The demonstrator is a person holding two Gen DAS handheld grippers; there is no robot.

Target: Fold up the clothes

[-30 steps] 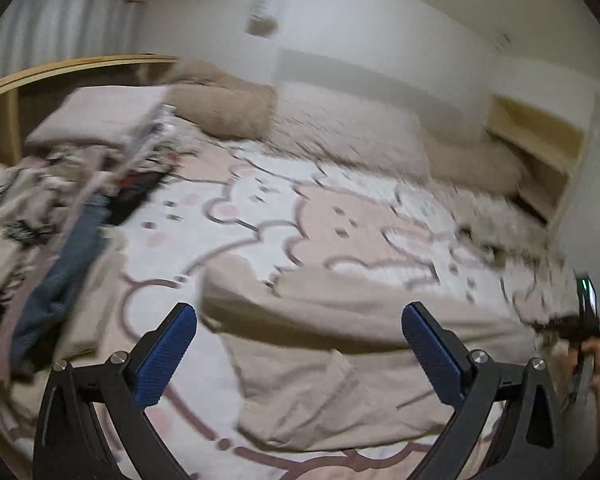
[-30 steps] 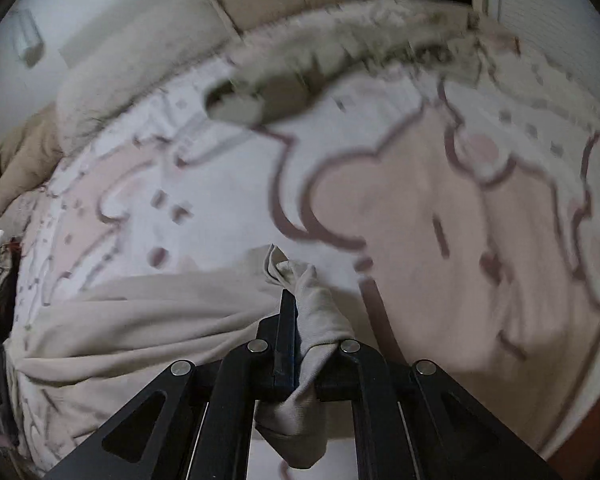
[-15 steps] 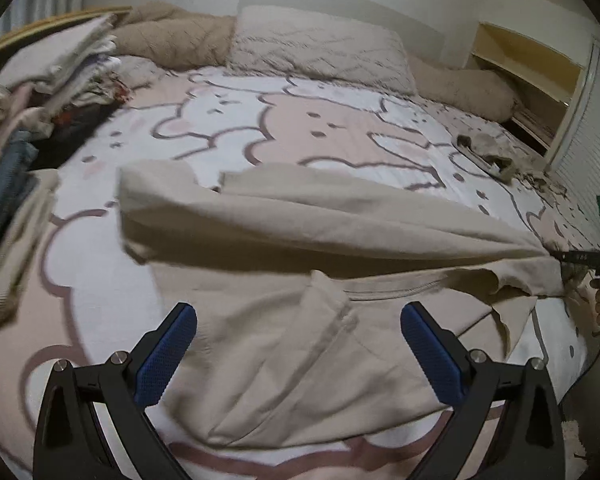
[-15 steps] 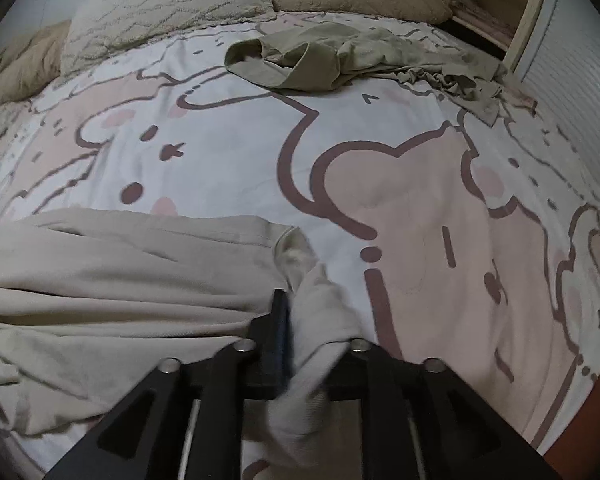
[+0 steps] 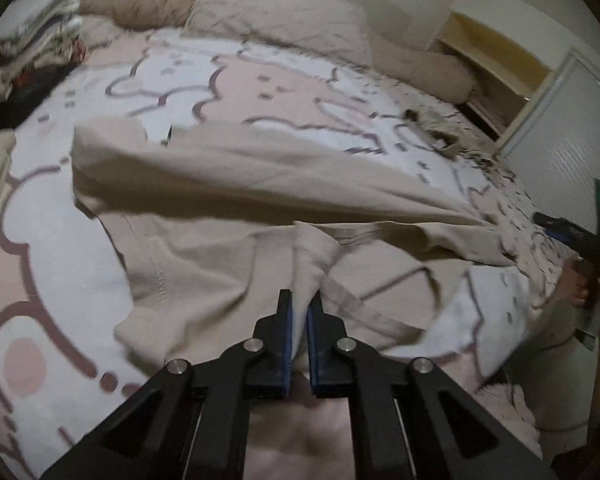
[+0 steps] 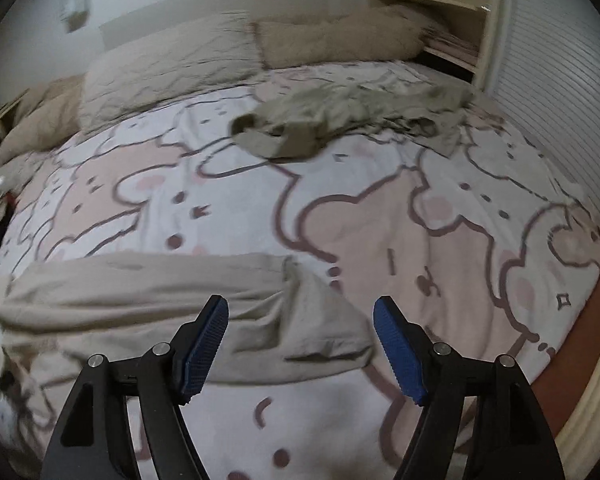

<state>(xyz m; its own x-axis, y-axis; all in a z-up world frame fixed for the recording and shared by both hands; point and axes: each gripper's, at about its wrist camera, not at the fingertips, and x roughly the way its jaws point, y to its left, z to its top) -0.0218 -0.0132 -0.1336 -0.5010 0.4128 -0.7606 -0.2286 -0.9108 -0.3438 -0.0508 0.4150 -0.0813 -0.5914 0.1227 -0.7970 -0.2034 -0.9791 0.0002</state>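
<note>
A beige garment [image 5: 228, 184] lies spread and partly folded over on the bed with the pink and white bear cover [image 5: 52, 216]. My left gripper [image 5: 299, 308] is shut on a raised fold of the beige garment near its front edge. My right gripper [image 6: 300, 320] is open and empty just above the garment's right end [image 6: 308, 320], which lies loose on the cover. The right gripper also shows at the right edge of the left wrist view [image 5: 580, 236].
An olive-grey garment [image 6: 340, 120] lies crumpled at the far right of the bed. Pillows [image 6: 168, 68] line the headboard. A pile of clothes [image 5: 28, 48] sits at the far left. A cupboard [image 6: 560, 80] and shelf stand beside the bed on the right.
My left gripper has closed on a fold of the beige garment. My right gripper has opened and let go of the garment's end, which has dropped onto the cover.
</note>
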